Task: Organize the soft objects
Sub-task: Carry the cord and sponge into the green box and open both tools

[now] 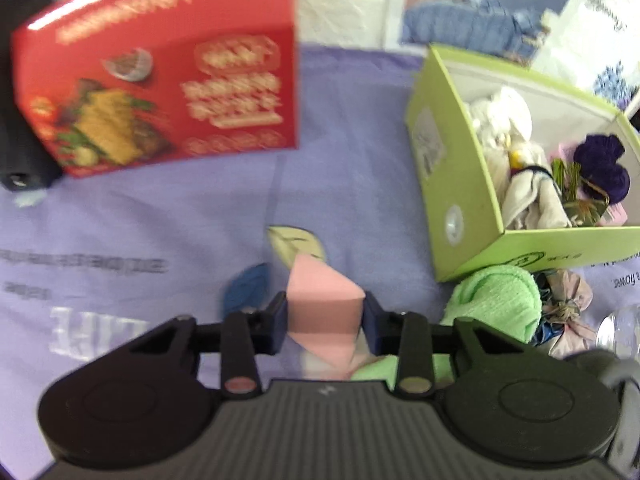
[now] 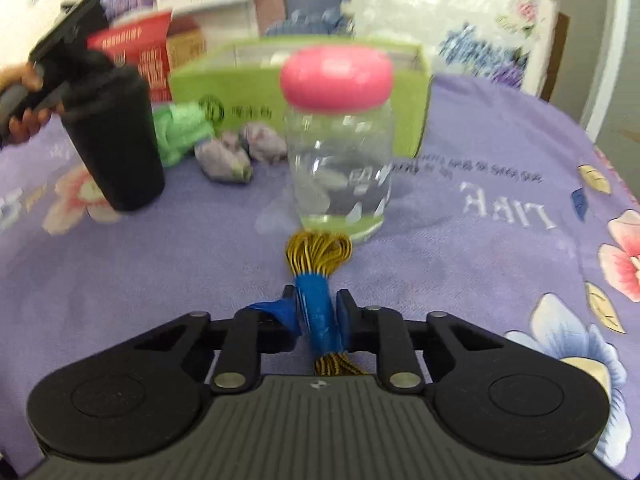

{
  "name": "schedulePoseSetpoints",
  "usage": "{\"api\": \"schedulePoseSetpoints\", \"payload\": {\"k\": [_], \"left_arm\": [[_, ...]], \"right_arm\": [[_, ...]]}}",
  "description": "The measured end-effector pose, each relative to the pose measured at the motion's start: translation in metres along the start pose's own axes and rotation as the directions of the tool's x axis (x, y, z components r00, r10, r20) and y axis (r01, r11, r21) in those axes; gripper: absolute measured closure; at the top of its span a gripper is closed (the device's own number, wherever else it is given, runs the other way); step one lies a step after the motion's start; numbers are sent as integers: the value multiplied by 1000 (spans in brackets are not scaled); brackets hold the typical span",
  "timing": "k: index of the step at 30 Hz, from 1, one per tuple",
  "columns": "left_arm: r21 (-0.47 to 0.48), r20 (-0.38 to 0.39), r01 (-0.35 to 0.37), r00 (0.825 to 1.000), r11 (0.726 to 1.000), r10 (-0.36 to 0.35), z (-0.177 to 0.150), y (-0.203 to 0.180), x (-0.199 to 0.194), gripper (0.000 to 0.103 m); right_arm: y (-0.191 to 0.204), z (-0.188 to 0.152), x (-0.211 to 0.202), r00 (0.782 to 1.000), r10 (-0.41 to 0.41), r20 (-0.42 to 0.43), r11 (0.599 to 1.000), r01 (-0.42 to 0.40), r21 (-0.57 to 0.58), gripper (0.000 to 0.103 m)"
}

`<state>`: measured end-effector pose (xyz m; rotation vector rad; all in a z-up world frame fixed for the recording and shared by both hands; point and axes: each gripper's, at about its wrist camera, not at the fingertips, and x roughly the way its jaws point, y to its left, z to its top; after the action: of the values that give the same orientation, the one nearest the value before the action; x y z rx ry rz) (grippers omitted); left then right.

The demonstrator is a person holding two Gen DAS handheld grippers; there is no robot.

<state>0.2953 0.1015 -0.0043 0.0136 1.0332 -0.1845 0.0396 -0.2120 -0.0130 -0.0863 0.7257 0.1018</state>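
Observation:
My left gripper point(image 1: 325, 322) is shut on a pink foam wedge point(image 1: 324, 300), held just above the purple cloth. To its right stands an open green box point(image 1: 448, 152) with white cloth, a purple yarn ball point(image 1: 602, 164) and other soft pieces inside. A rolled green towel point(image 1: 496, 300) lies at the box's near corner. In the right wrist view my right gripper point(image 2: 318, 312) is shut on a gold cord bundle with a blue wrap point(image 2: 318, 304). The green box point(image 2: 408, 92) sits behind a jar there.
A red food carton point(image 1: 160, 80) stands at the left. A clear jar with a pink lid point(image 2: 338, 140) is right ahead of the right gripper. A black cylinder point(image 2: 116, 140), two mauve fabric bundles point(image 2: 228, 156) and a person's hand point(image 2: 24, 120) lie to the left. Purple flowered cloth point(image 2: 480, 260) covers the table.

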Motion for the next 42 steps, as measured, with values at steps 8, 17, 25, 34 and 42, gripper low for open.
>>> {"api": "schedulePoseSetpoints", "payload": {"k": [8,17,25,34,42], "left_arm": [[-45,54,-29,998,999,32,-24,35,-58,66],[-57,-11,-16,1000,998,15,-48,38,-34,66],[-49,-46,-24,999,998,22,-58,34,-3,66],[-34,-28,-22,999,999,21,-60,33,-2,66],[-32,-26,-19,999,999,18,-60,32,-2,66]], "right_arm": [[3,-1,-35,997,38,73,999,-41,32,103],[2,3,1,1000,3,4,996,-3,-91,90],[-3,13,36,987,-1,-161,993,-18,-116,66],[0,15,42,982,-40,-182,992,18,-123,48],[23,5,34,992,-10,-125,977,-17,-214,103]]}}
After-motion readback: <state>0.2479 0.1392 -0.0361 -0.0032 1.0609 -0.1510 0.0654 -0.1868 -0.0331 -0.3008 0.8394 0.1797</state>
